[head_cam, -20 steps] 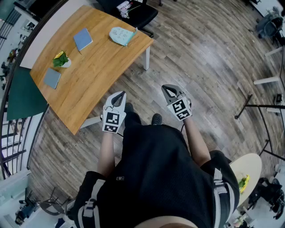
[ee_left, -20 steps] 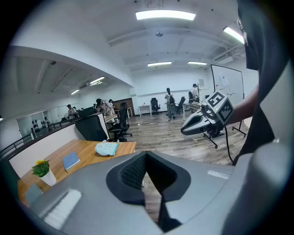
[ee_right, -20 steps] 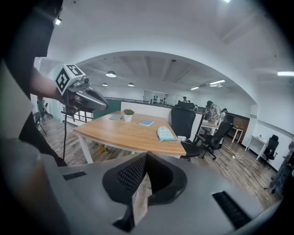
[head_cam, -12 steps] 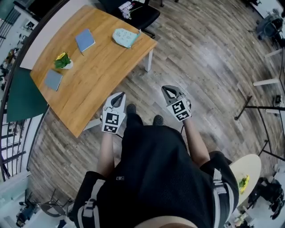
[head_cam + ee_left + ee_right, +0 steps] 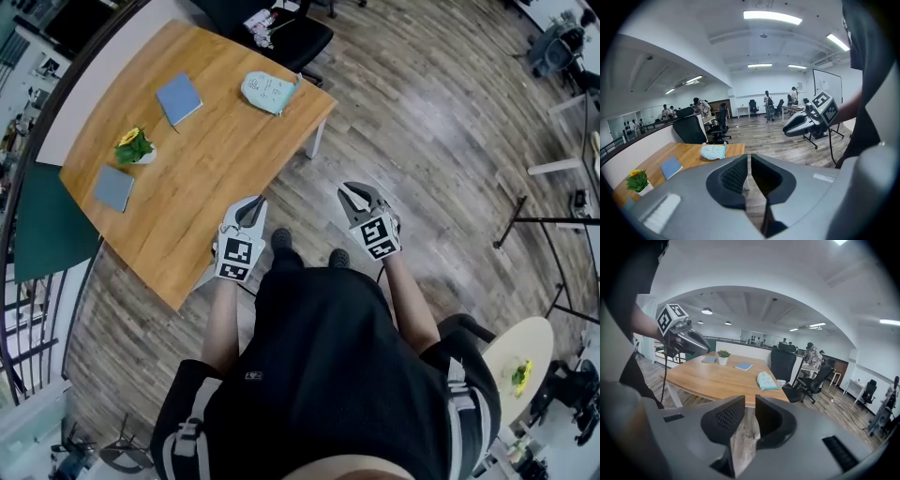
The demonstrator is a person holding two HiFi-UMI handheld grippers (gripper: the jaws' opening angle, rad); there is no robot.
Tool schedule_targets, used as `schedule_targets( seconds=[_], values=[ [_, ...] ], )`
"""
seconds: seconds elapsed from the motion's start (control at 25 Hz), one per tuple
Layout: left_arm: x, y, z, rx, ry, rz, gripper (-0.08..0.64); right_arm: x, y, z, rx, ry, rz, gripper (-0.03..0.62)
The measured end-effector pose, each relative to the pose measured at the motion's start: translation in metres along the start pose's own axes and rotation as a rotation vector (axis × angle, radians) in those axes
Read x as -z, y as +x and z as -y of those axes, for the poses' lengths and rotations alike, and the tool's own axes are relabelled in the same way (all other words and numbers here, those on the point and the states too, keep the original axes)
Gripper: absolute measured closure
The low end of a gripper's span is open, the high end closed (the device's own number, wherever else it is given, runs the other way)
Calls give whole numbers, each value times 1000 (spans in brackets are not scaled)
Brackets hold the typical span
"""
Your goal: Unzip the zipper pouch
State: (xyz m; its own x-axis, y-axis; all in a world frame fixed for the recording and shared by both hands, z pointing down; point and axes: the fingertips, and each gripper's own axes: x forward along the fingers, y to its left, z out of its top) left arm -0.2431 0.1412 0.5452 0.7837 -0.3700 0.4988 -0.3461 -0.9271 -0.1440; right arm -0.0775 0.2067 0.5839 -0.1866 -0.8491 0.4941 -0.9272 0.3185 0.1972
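Observation:
The zipper pouch [image 5: 269, 92], light teal with print, lies flat near the far right corner of the wooden table [image 5: 216, 178]. It also shows in the left gripper view as pouch [image 5: 712, 151] and in the right gripper view as pouch [image 5: 765, 380]. Both grippers hang over the floor in front of the person, well short of the pouch. My left gripper [image 5: 249, 210] is by the table's near edge, jaws together and empty [image 5: 748, 158]. My right gripper [image 5: 355, 195] is to its right, jaws nearly touching with only a thin slit, and holds nothing [image 5: 750, 400].
On the table lie a blue notebook [image 5: 178, 97], a small potted plant [image 5: 136, 146] and a grey-blue notebook [image 5: 113, 187]. A black office chair [image 5: 286, 28] stands behind the pouch's corner. Stands and cables sit on the wood floor at the right [image 5: 553, 225].
The table and pouch have slid a little down and right in the head view, so the person has come slightly closer. Both grippers keep their pose.

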Motion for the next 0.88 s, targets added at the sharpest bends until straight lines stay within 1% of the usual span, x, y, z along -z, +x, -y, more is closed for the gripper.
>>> schedule_targets(
  seconds=[0.12,0.24,0.36,0.48,0.52,0.6,0.76,0.88],
  values=[
    [0,5,-7,24,15,7,485,-6,9,-1,5,11,1,458],
    [1,8,-15,44,24,13,440,-9,18,-2,24,20,-6,400],
    [2,11,-22,71,19,19,414,-11,27,-3,30,33,-11,351],
    [-1,13,-27,98,11,35,374,-9,34,-2,37,45,-21,284],
    [-2,14,-28,106,11,39,363,-9,35,-1,48,49,-26,255],
    [-3,16,-32,118,17,44,347,-9,38,3,79,51,-29,224],
    [-2,20,-39,133,27,46,324,-14,40,8,129,51,-17,200],
    [-1,23,-44,144,32,50,319,-15,42,12,151,59,-21,196]
  ],
)
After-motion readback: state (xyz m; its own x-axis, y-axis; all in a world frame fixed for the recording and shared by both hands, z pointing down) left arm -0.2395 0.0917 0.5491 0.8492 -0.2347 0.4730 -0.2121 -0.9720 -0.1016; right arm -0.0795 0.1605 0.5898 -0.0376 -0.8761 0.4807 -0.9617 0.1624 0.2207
